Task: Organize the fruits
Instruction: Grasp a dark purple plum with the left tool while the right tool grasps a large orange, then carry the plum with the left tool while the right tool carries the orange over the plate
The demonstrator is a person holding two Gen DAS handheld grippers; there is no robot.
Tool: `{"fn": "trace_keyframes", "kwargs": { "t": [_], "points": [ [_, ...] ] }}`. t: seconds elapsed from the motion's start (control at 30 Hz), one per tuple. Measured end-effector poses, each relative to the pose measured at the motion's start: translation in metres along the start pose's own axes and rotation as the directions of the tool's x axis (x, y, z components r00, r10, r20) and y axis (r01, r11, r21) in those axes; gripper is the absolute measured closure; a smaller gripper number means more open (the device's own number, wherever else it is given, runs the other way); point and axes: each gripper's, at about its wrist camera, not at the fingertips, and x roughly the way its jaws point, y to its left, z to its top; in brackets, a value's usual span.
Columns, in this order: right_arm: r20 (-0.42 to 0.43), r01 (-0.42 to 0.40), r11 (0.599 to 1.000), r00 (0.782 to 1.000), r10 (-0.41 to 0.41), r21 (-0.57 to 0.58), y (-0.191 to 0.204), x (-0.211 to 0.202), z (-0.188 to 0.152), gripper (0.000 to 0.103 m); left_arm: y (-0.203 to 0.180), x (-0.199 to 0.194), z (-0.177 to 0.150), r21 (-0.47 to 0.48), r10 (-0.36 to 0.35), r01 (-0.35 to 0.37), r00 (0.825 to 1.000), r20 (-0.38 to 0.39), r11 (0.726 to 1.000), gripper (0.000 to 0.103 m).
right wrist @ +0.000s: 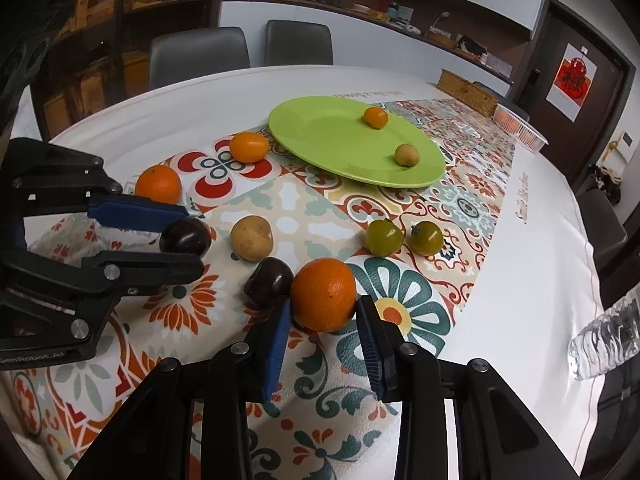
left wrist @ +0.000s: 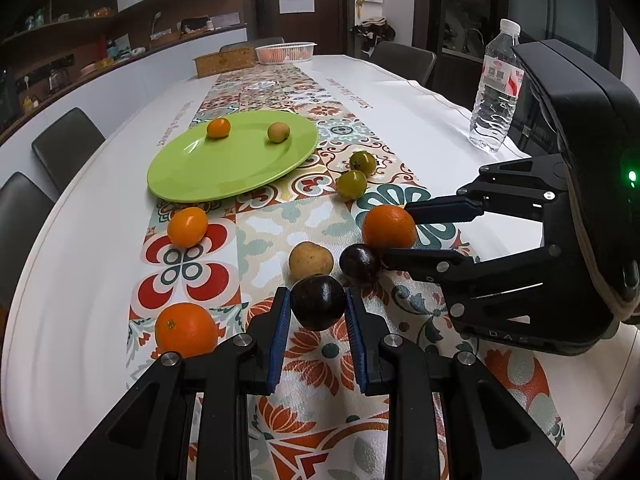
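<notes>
A green plate (left wrist: 224, 168) (right wrist: 332, 136) holds a small orange (left wrist: 219, 127) (right wrist: 375, 117) and a small tan fruit (left wrist: 278, 132) (right wrist: 407, 155). My left gripper (left wrist: 318, 304) (right wrist: 176, 236) has its blue pads around a dark plum (left wrist: 318, 300) (right wrist: 186, 237) on the cloth, touching it. My right gripper (right wrist: 323, 312) (left wrist: 394, 232) stands around a large orange (right wrist: 323, 294) (left wrist: 389, 227); its jaws are close to the fruit. A second plum (left wrist: 360, 265) (right wrist: 269, 280) and a tan fruit (left wrist: 311, 260) (right wrist: 252, 238) lie between them.
Two green tomatoes (left wrist: 352, 184) (right wrist: 384, 237), (left wrist: 363, 161) (right wrist: 426, 238) and two oranges (left wrist: 187, 227) (right wrist: 249, 146), (left wrist: 186, 330) (right wrist: 158, 184) lie on the patterned cloth. A water bottle (left wrist: 496, 88) stands at the right edge. A basket (left wrist: 285, 53) and a box (left wrist: 225, 62) sit far back.
</notes>
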Motion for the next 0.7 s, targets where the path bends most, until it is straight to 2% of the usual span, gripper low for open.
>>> {"fn": "trace_keyframes", "kwargs": {
  "t": [0.37, 0.7],
  "points": [
    [0.012, -0.012, 1.0, 1.0, 0.012, 0.022, -0.005, 0.001, 0.005, 0.068, 0.005, 0.007, 0.004, -0.019, -0.009, 0.008, 1.0, -0.004, 1.0, 0.076],
    [0.049, 0.004, 0.996, 0.999, -0.009, 0.091, -0.005, -0.022, 0.005, 0.068, 0.004, -0.013, 0.007, -0.028, -0.013, 0.015, 0.999, 0.046, 0.999, 0.076]
  ]
}}
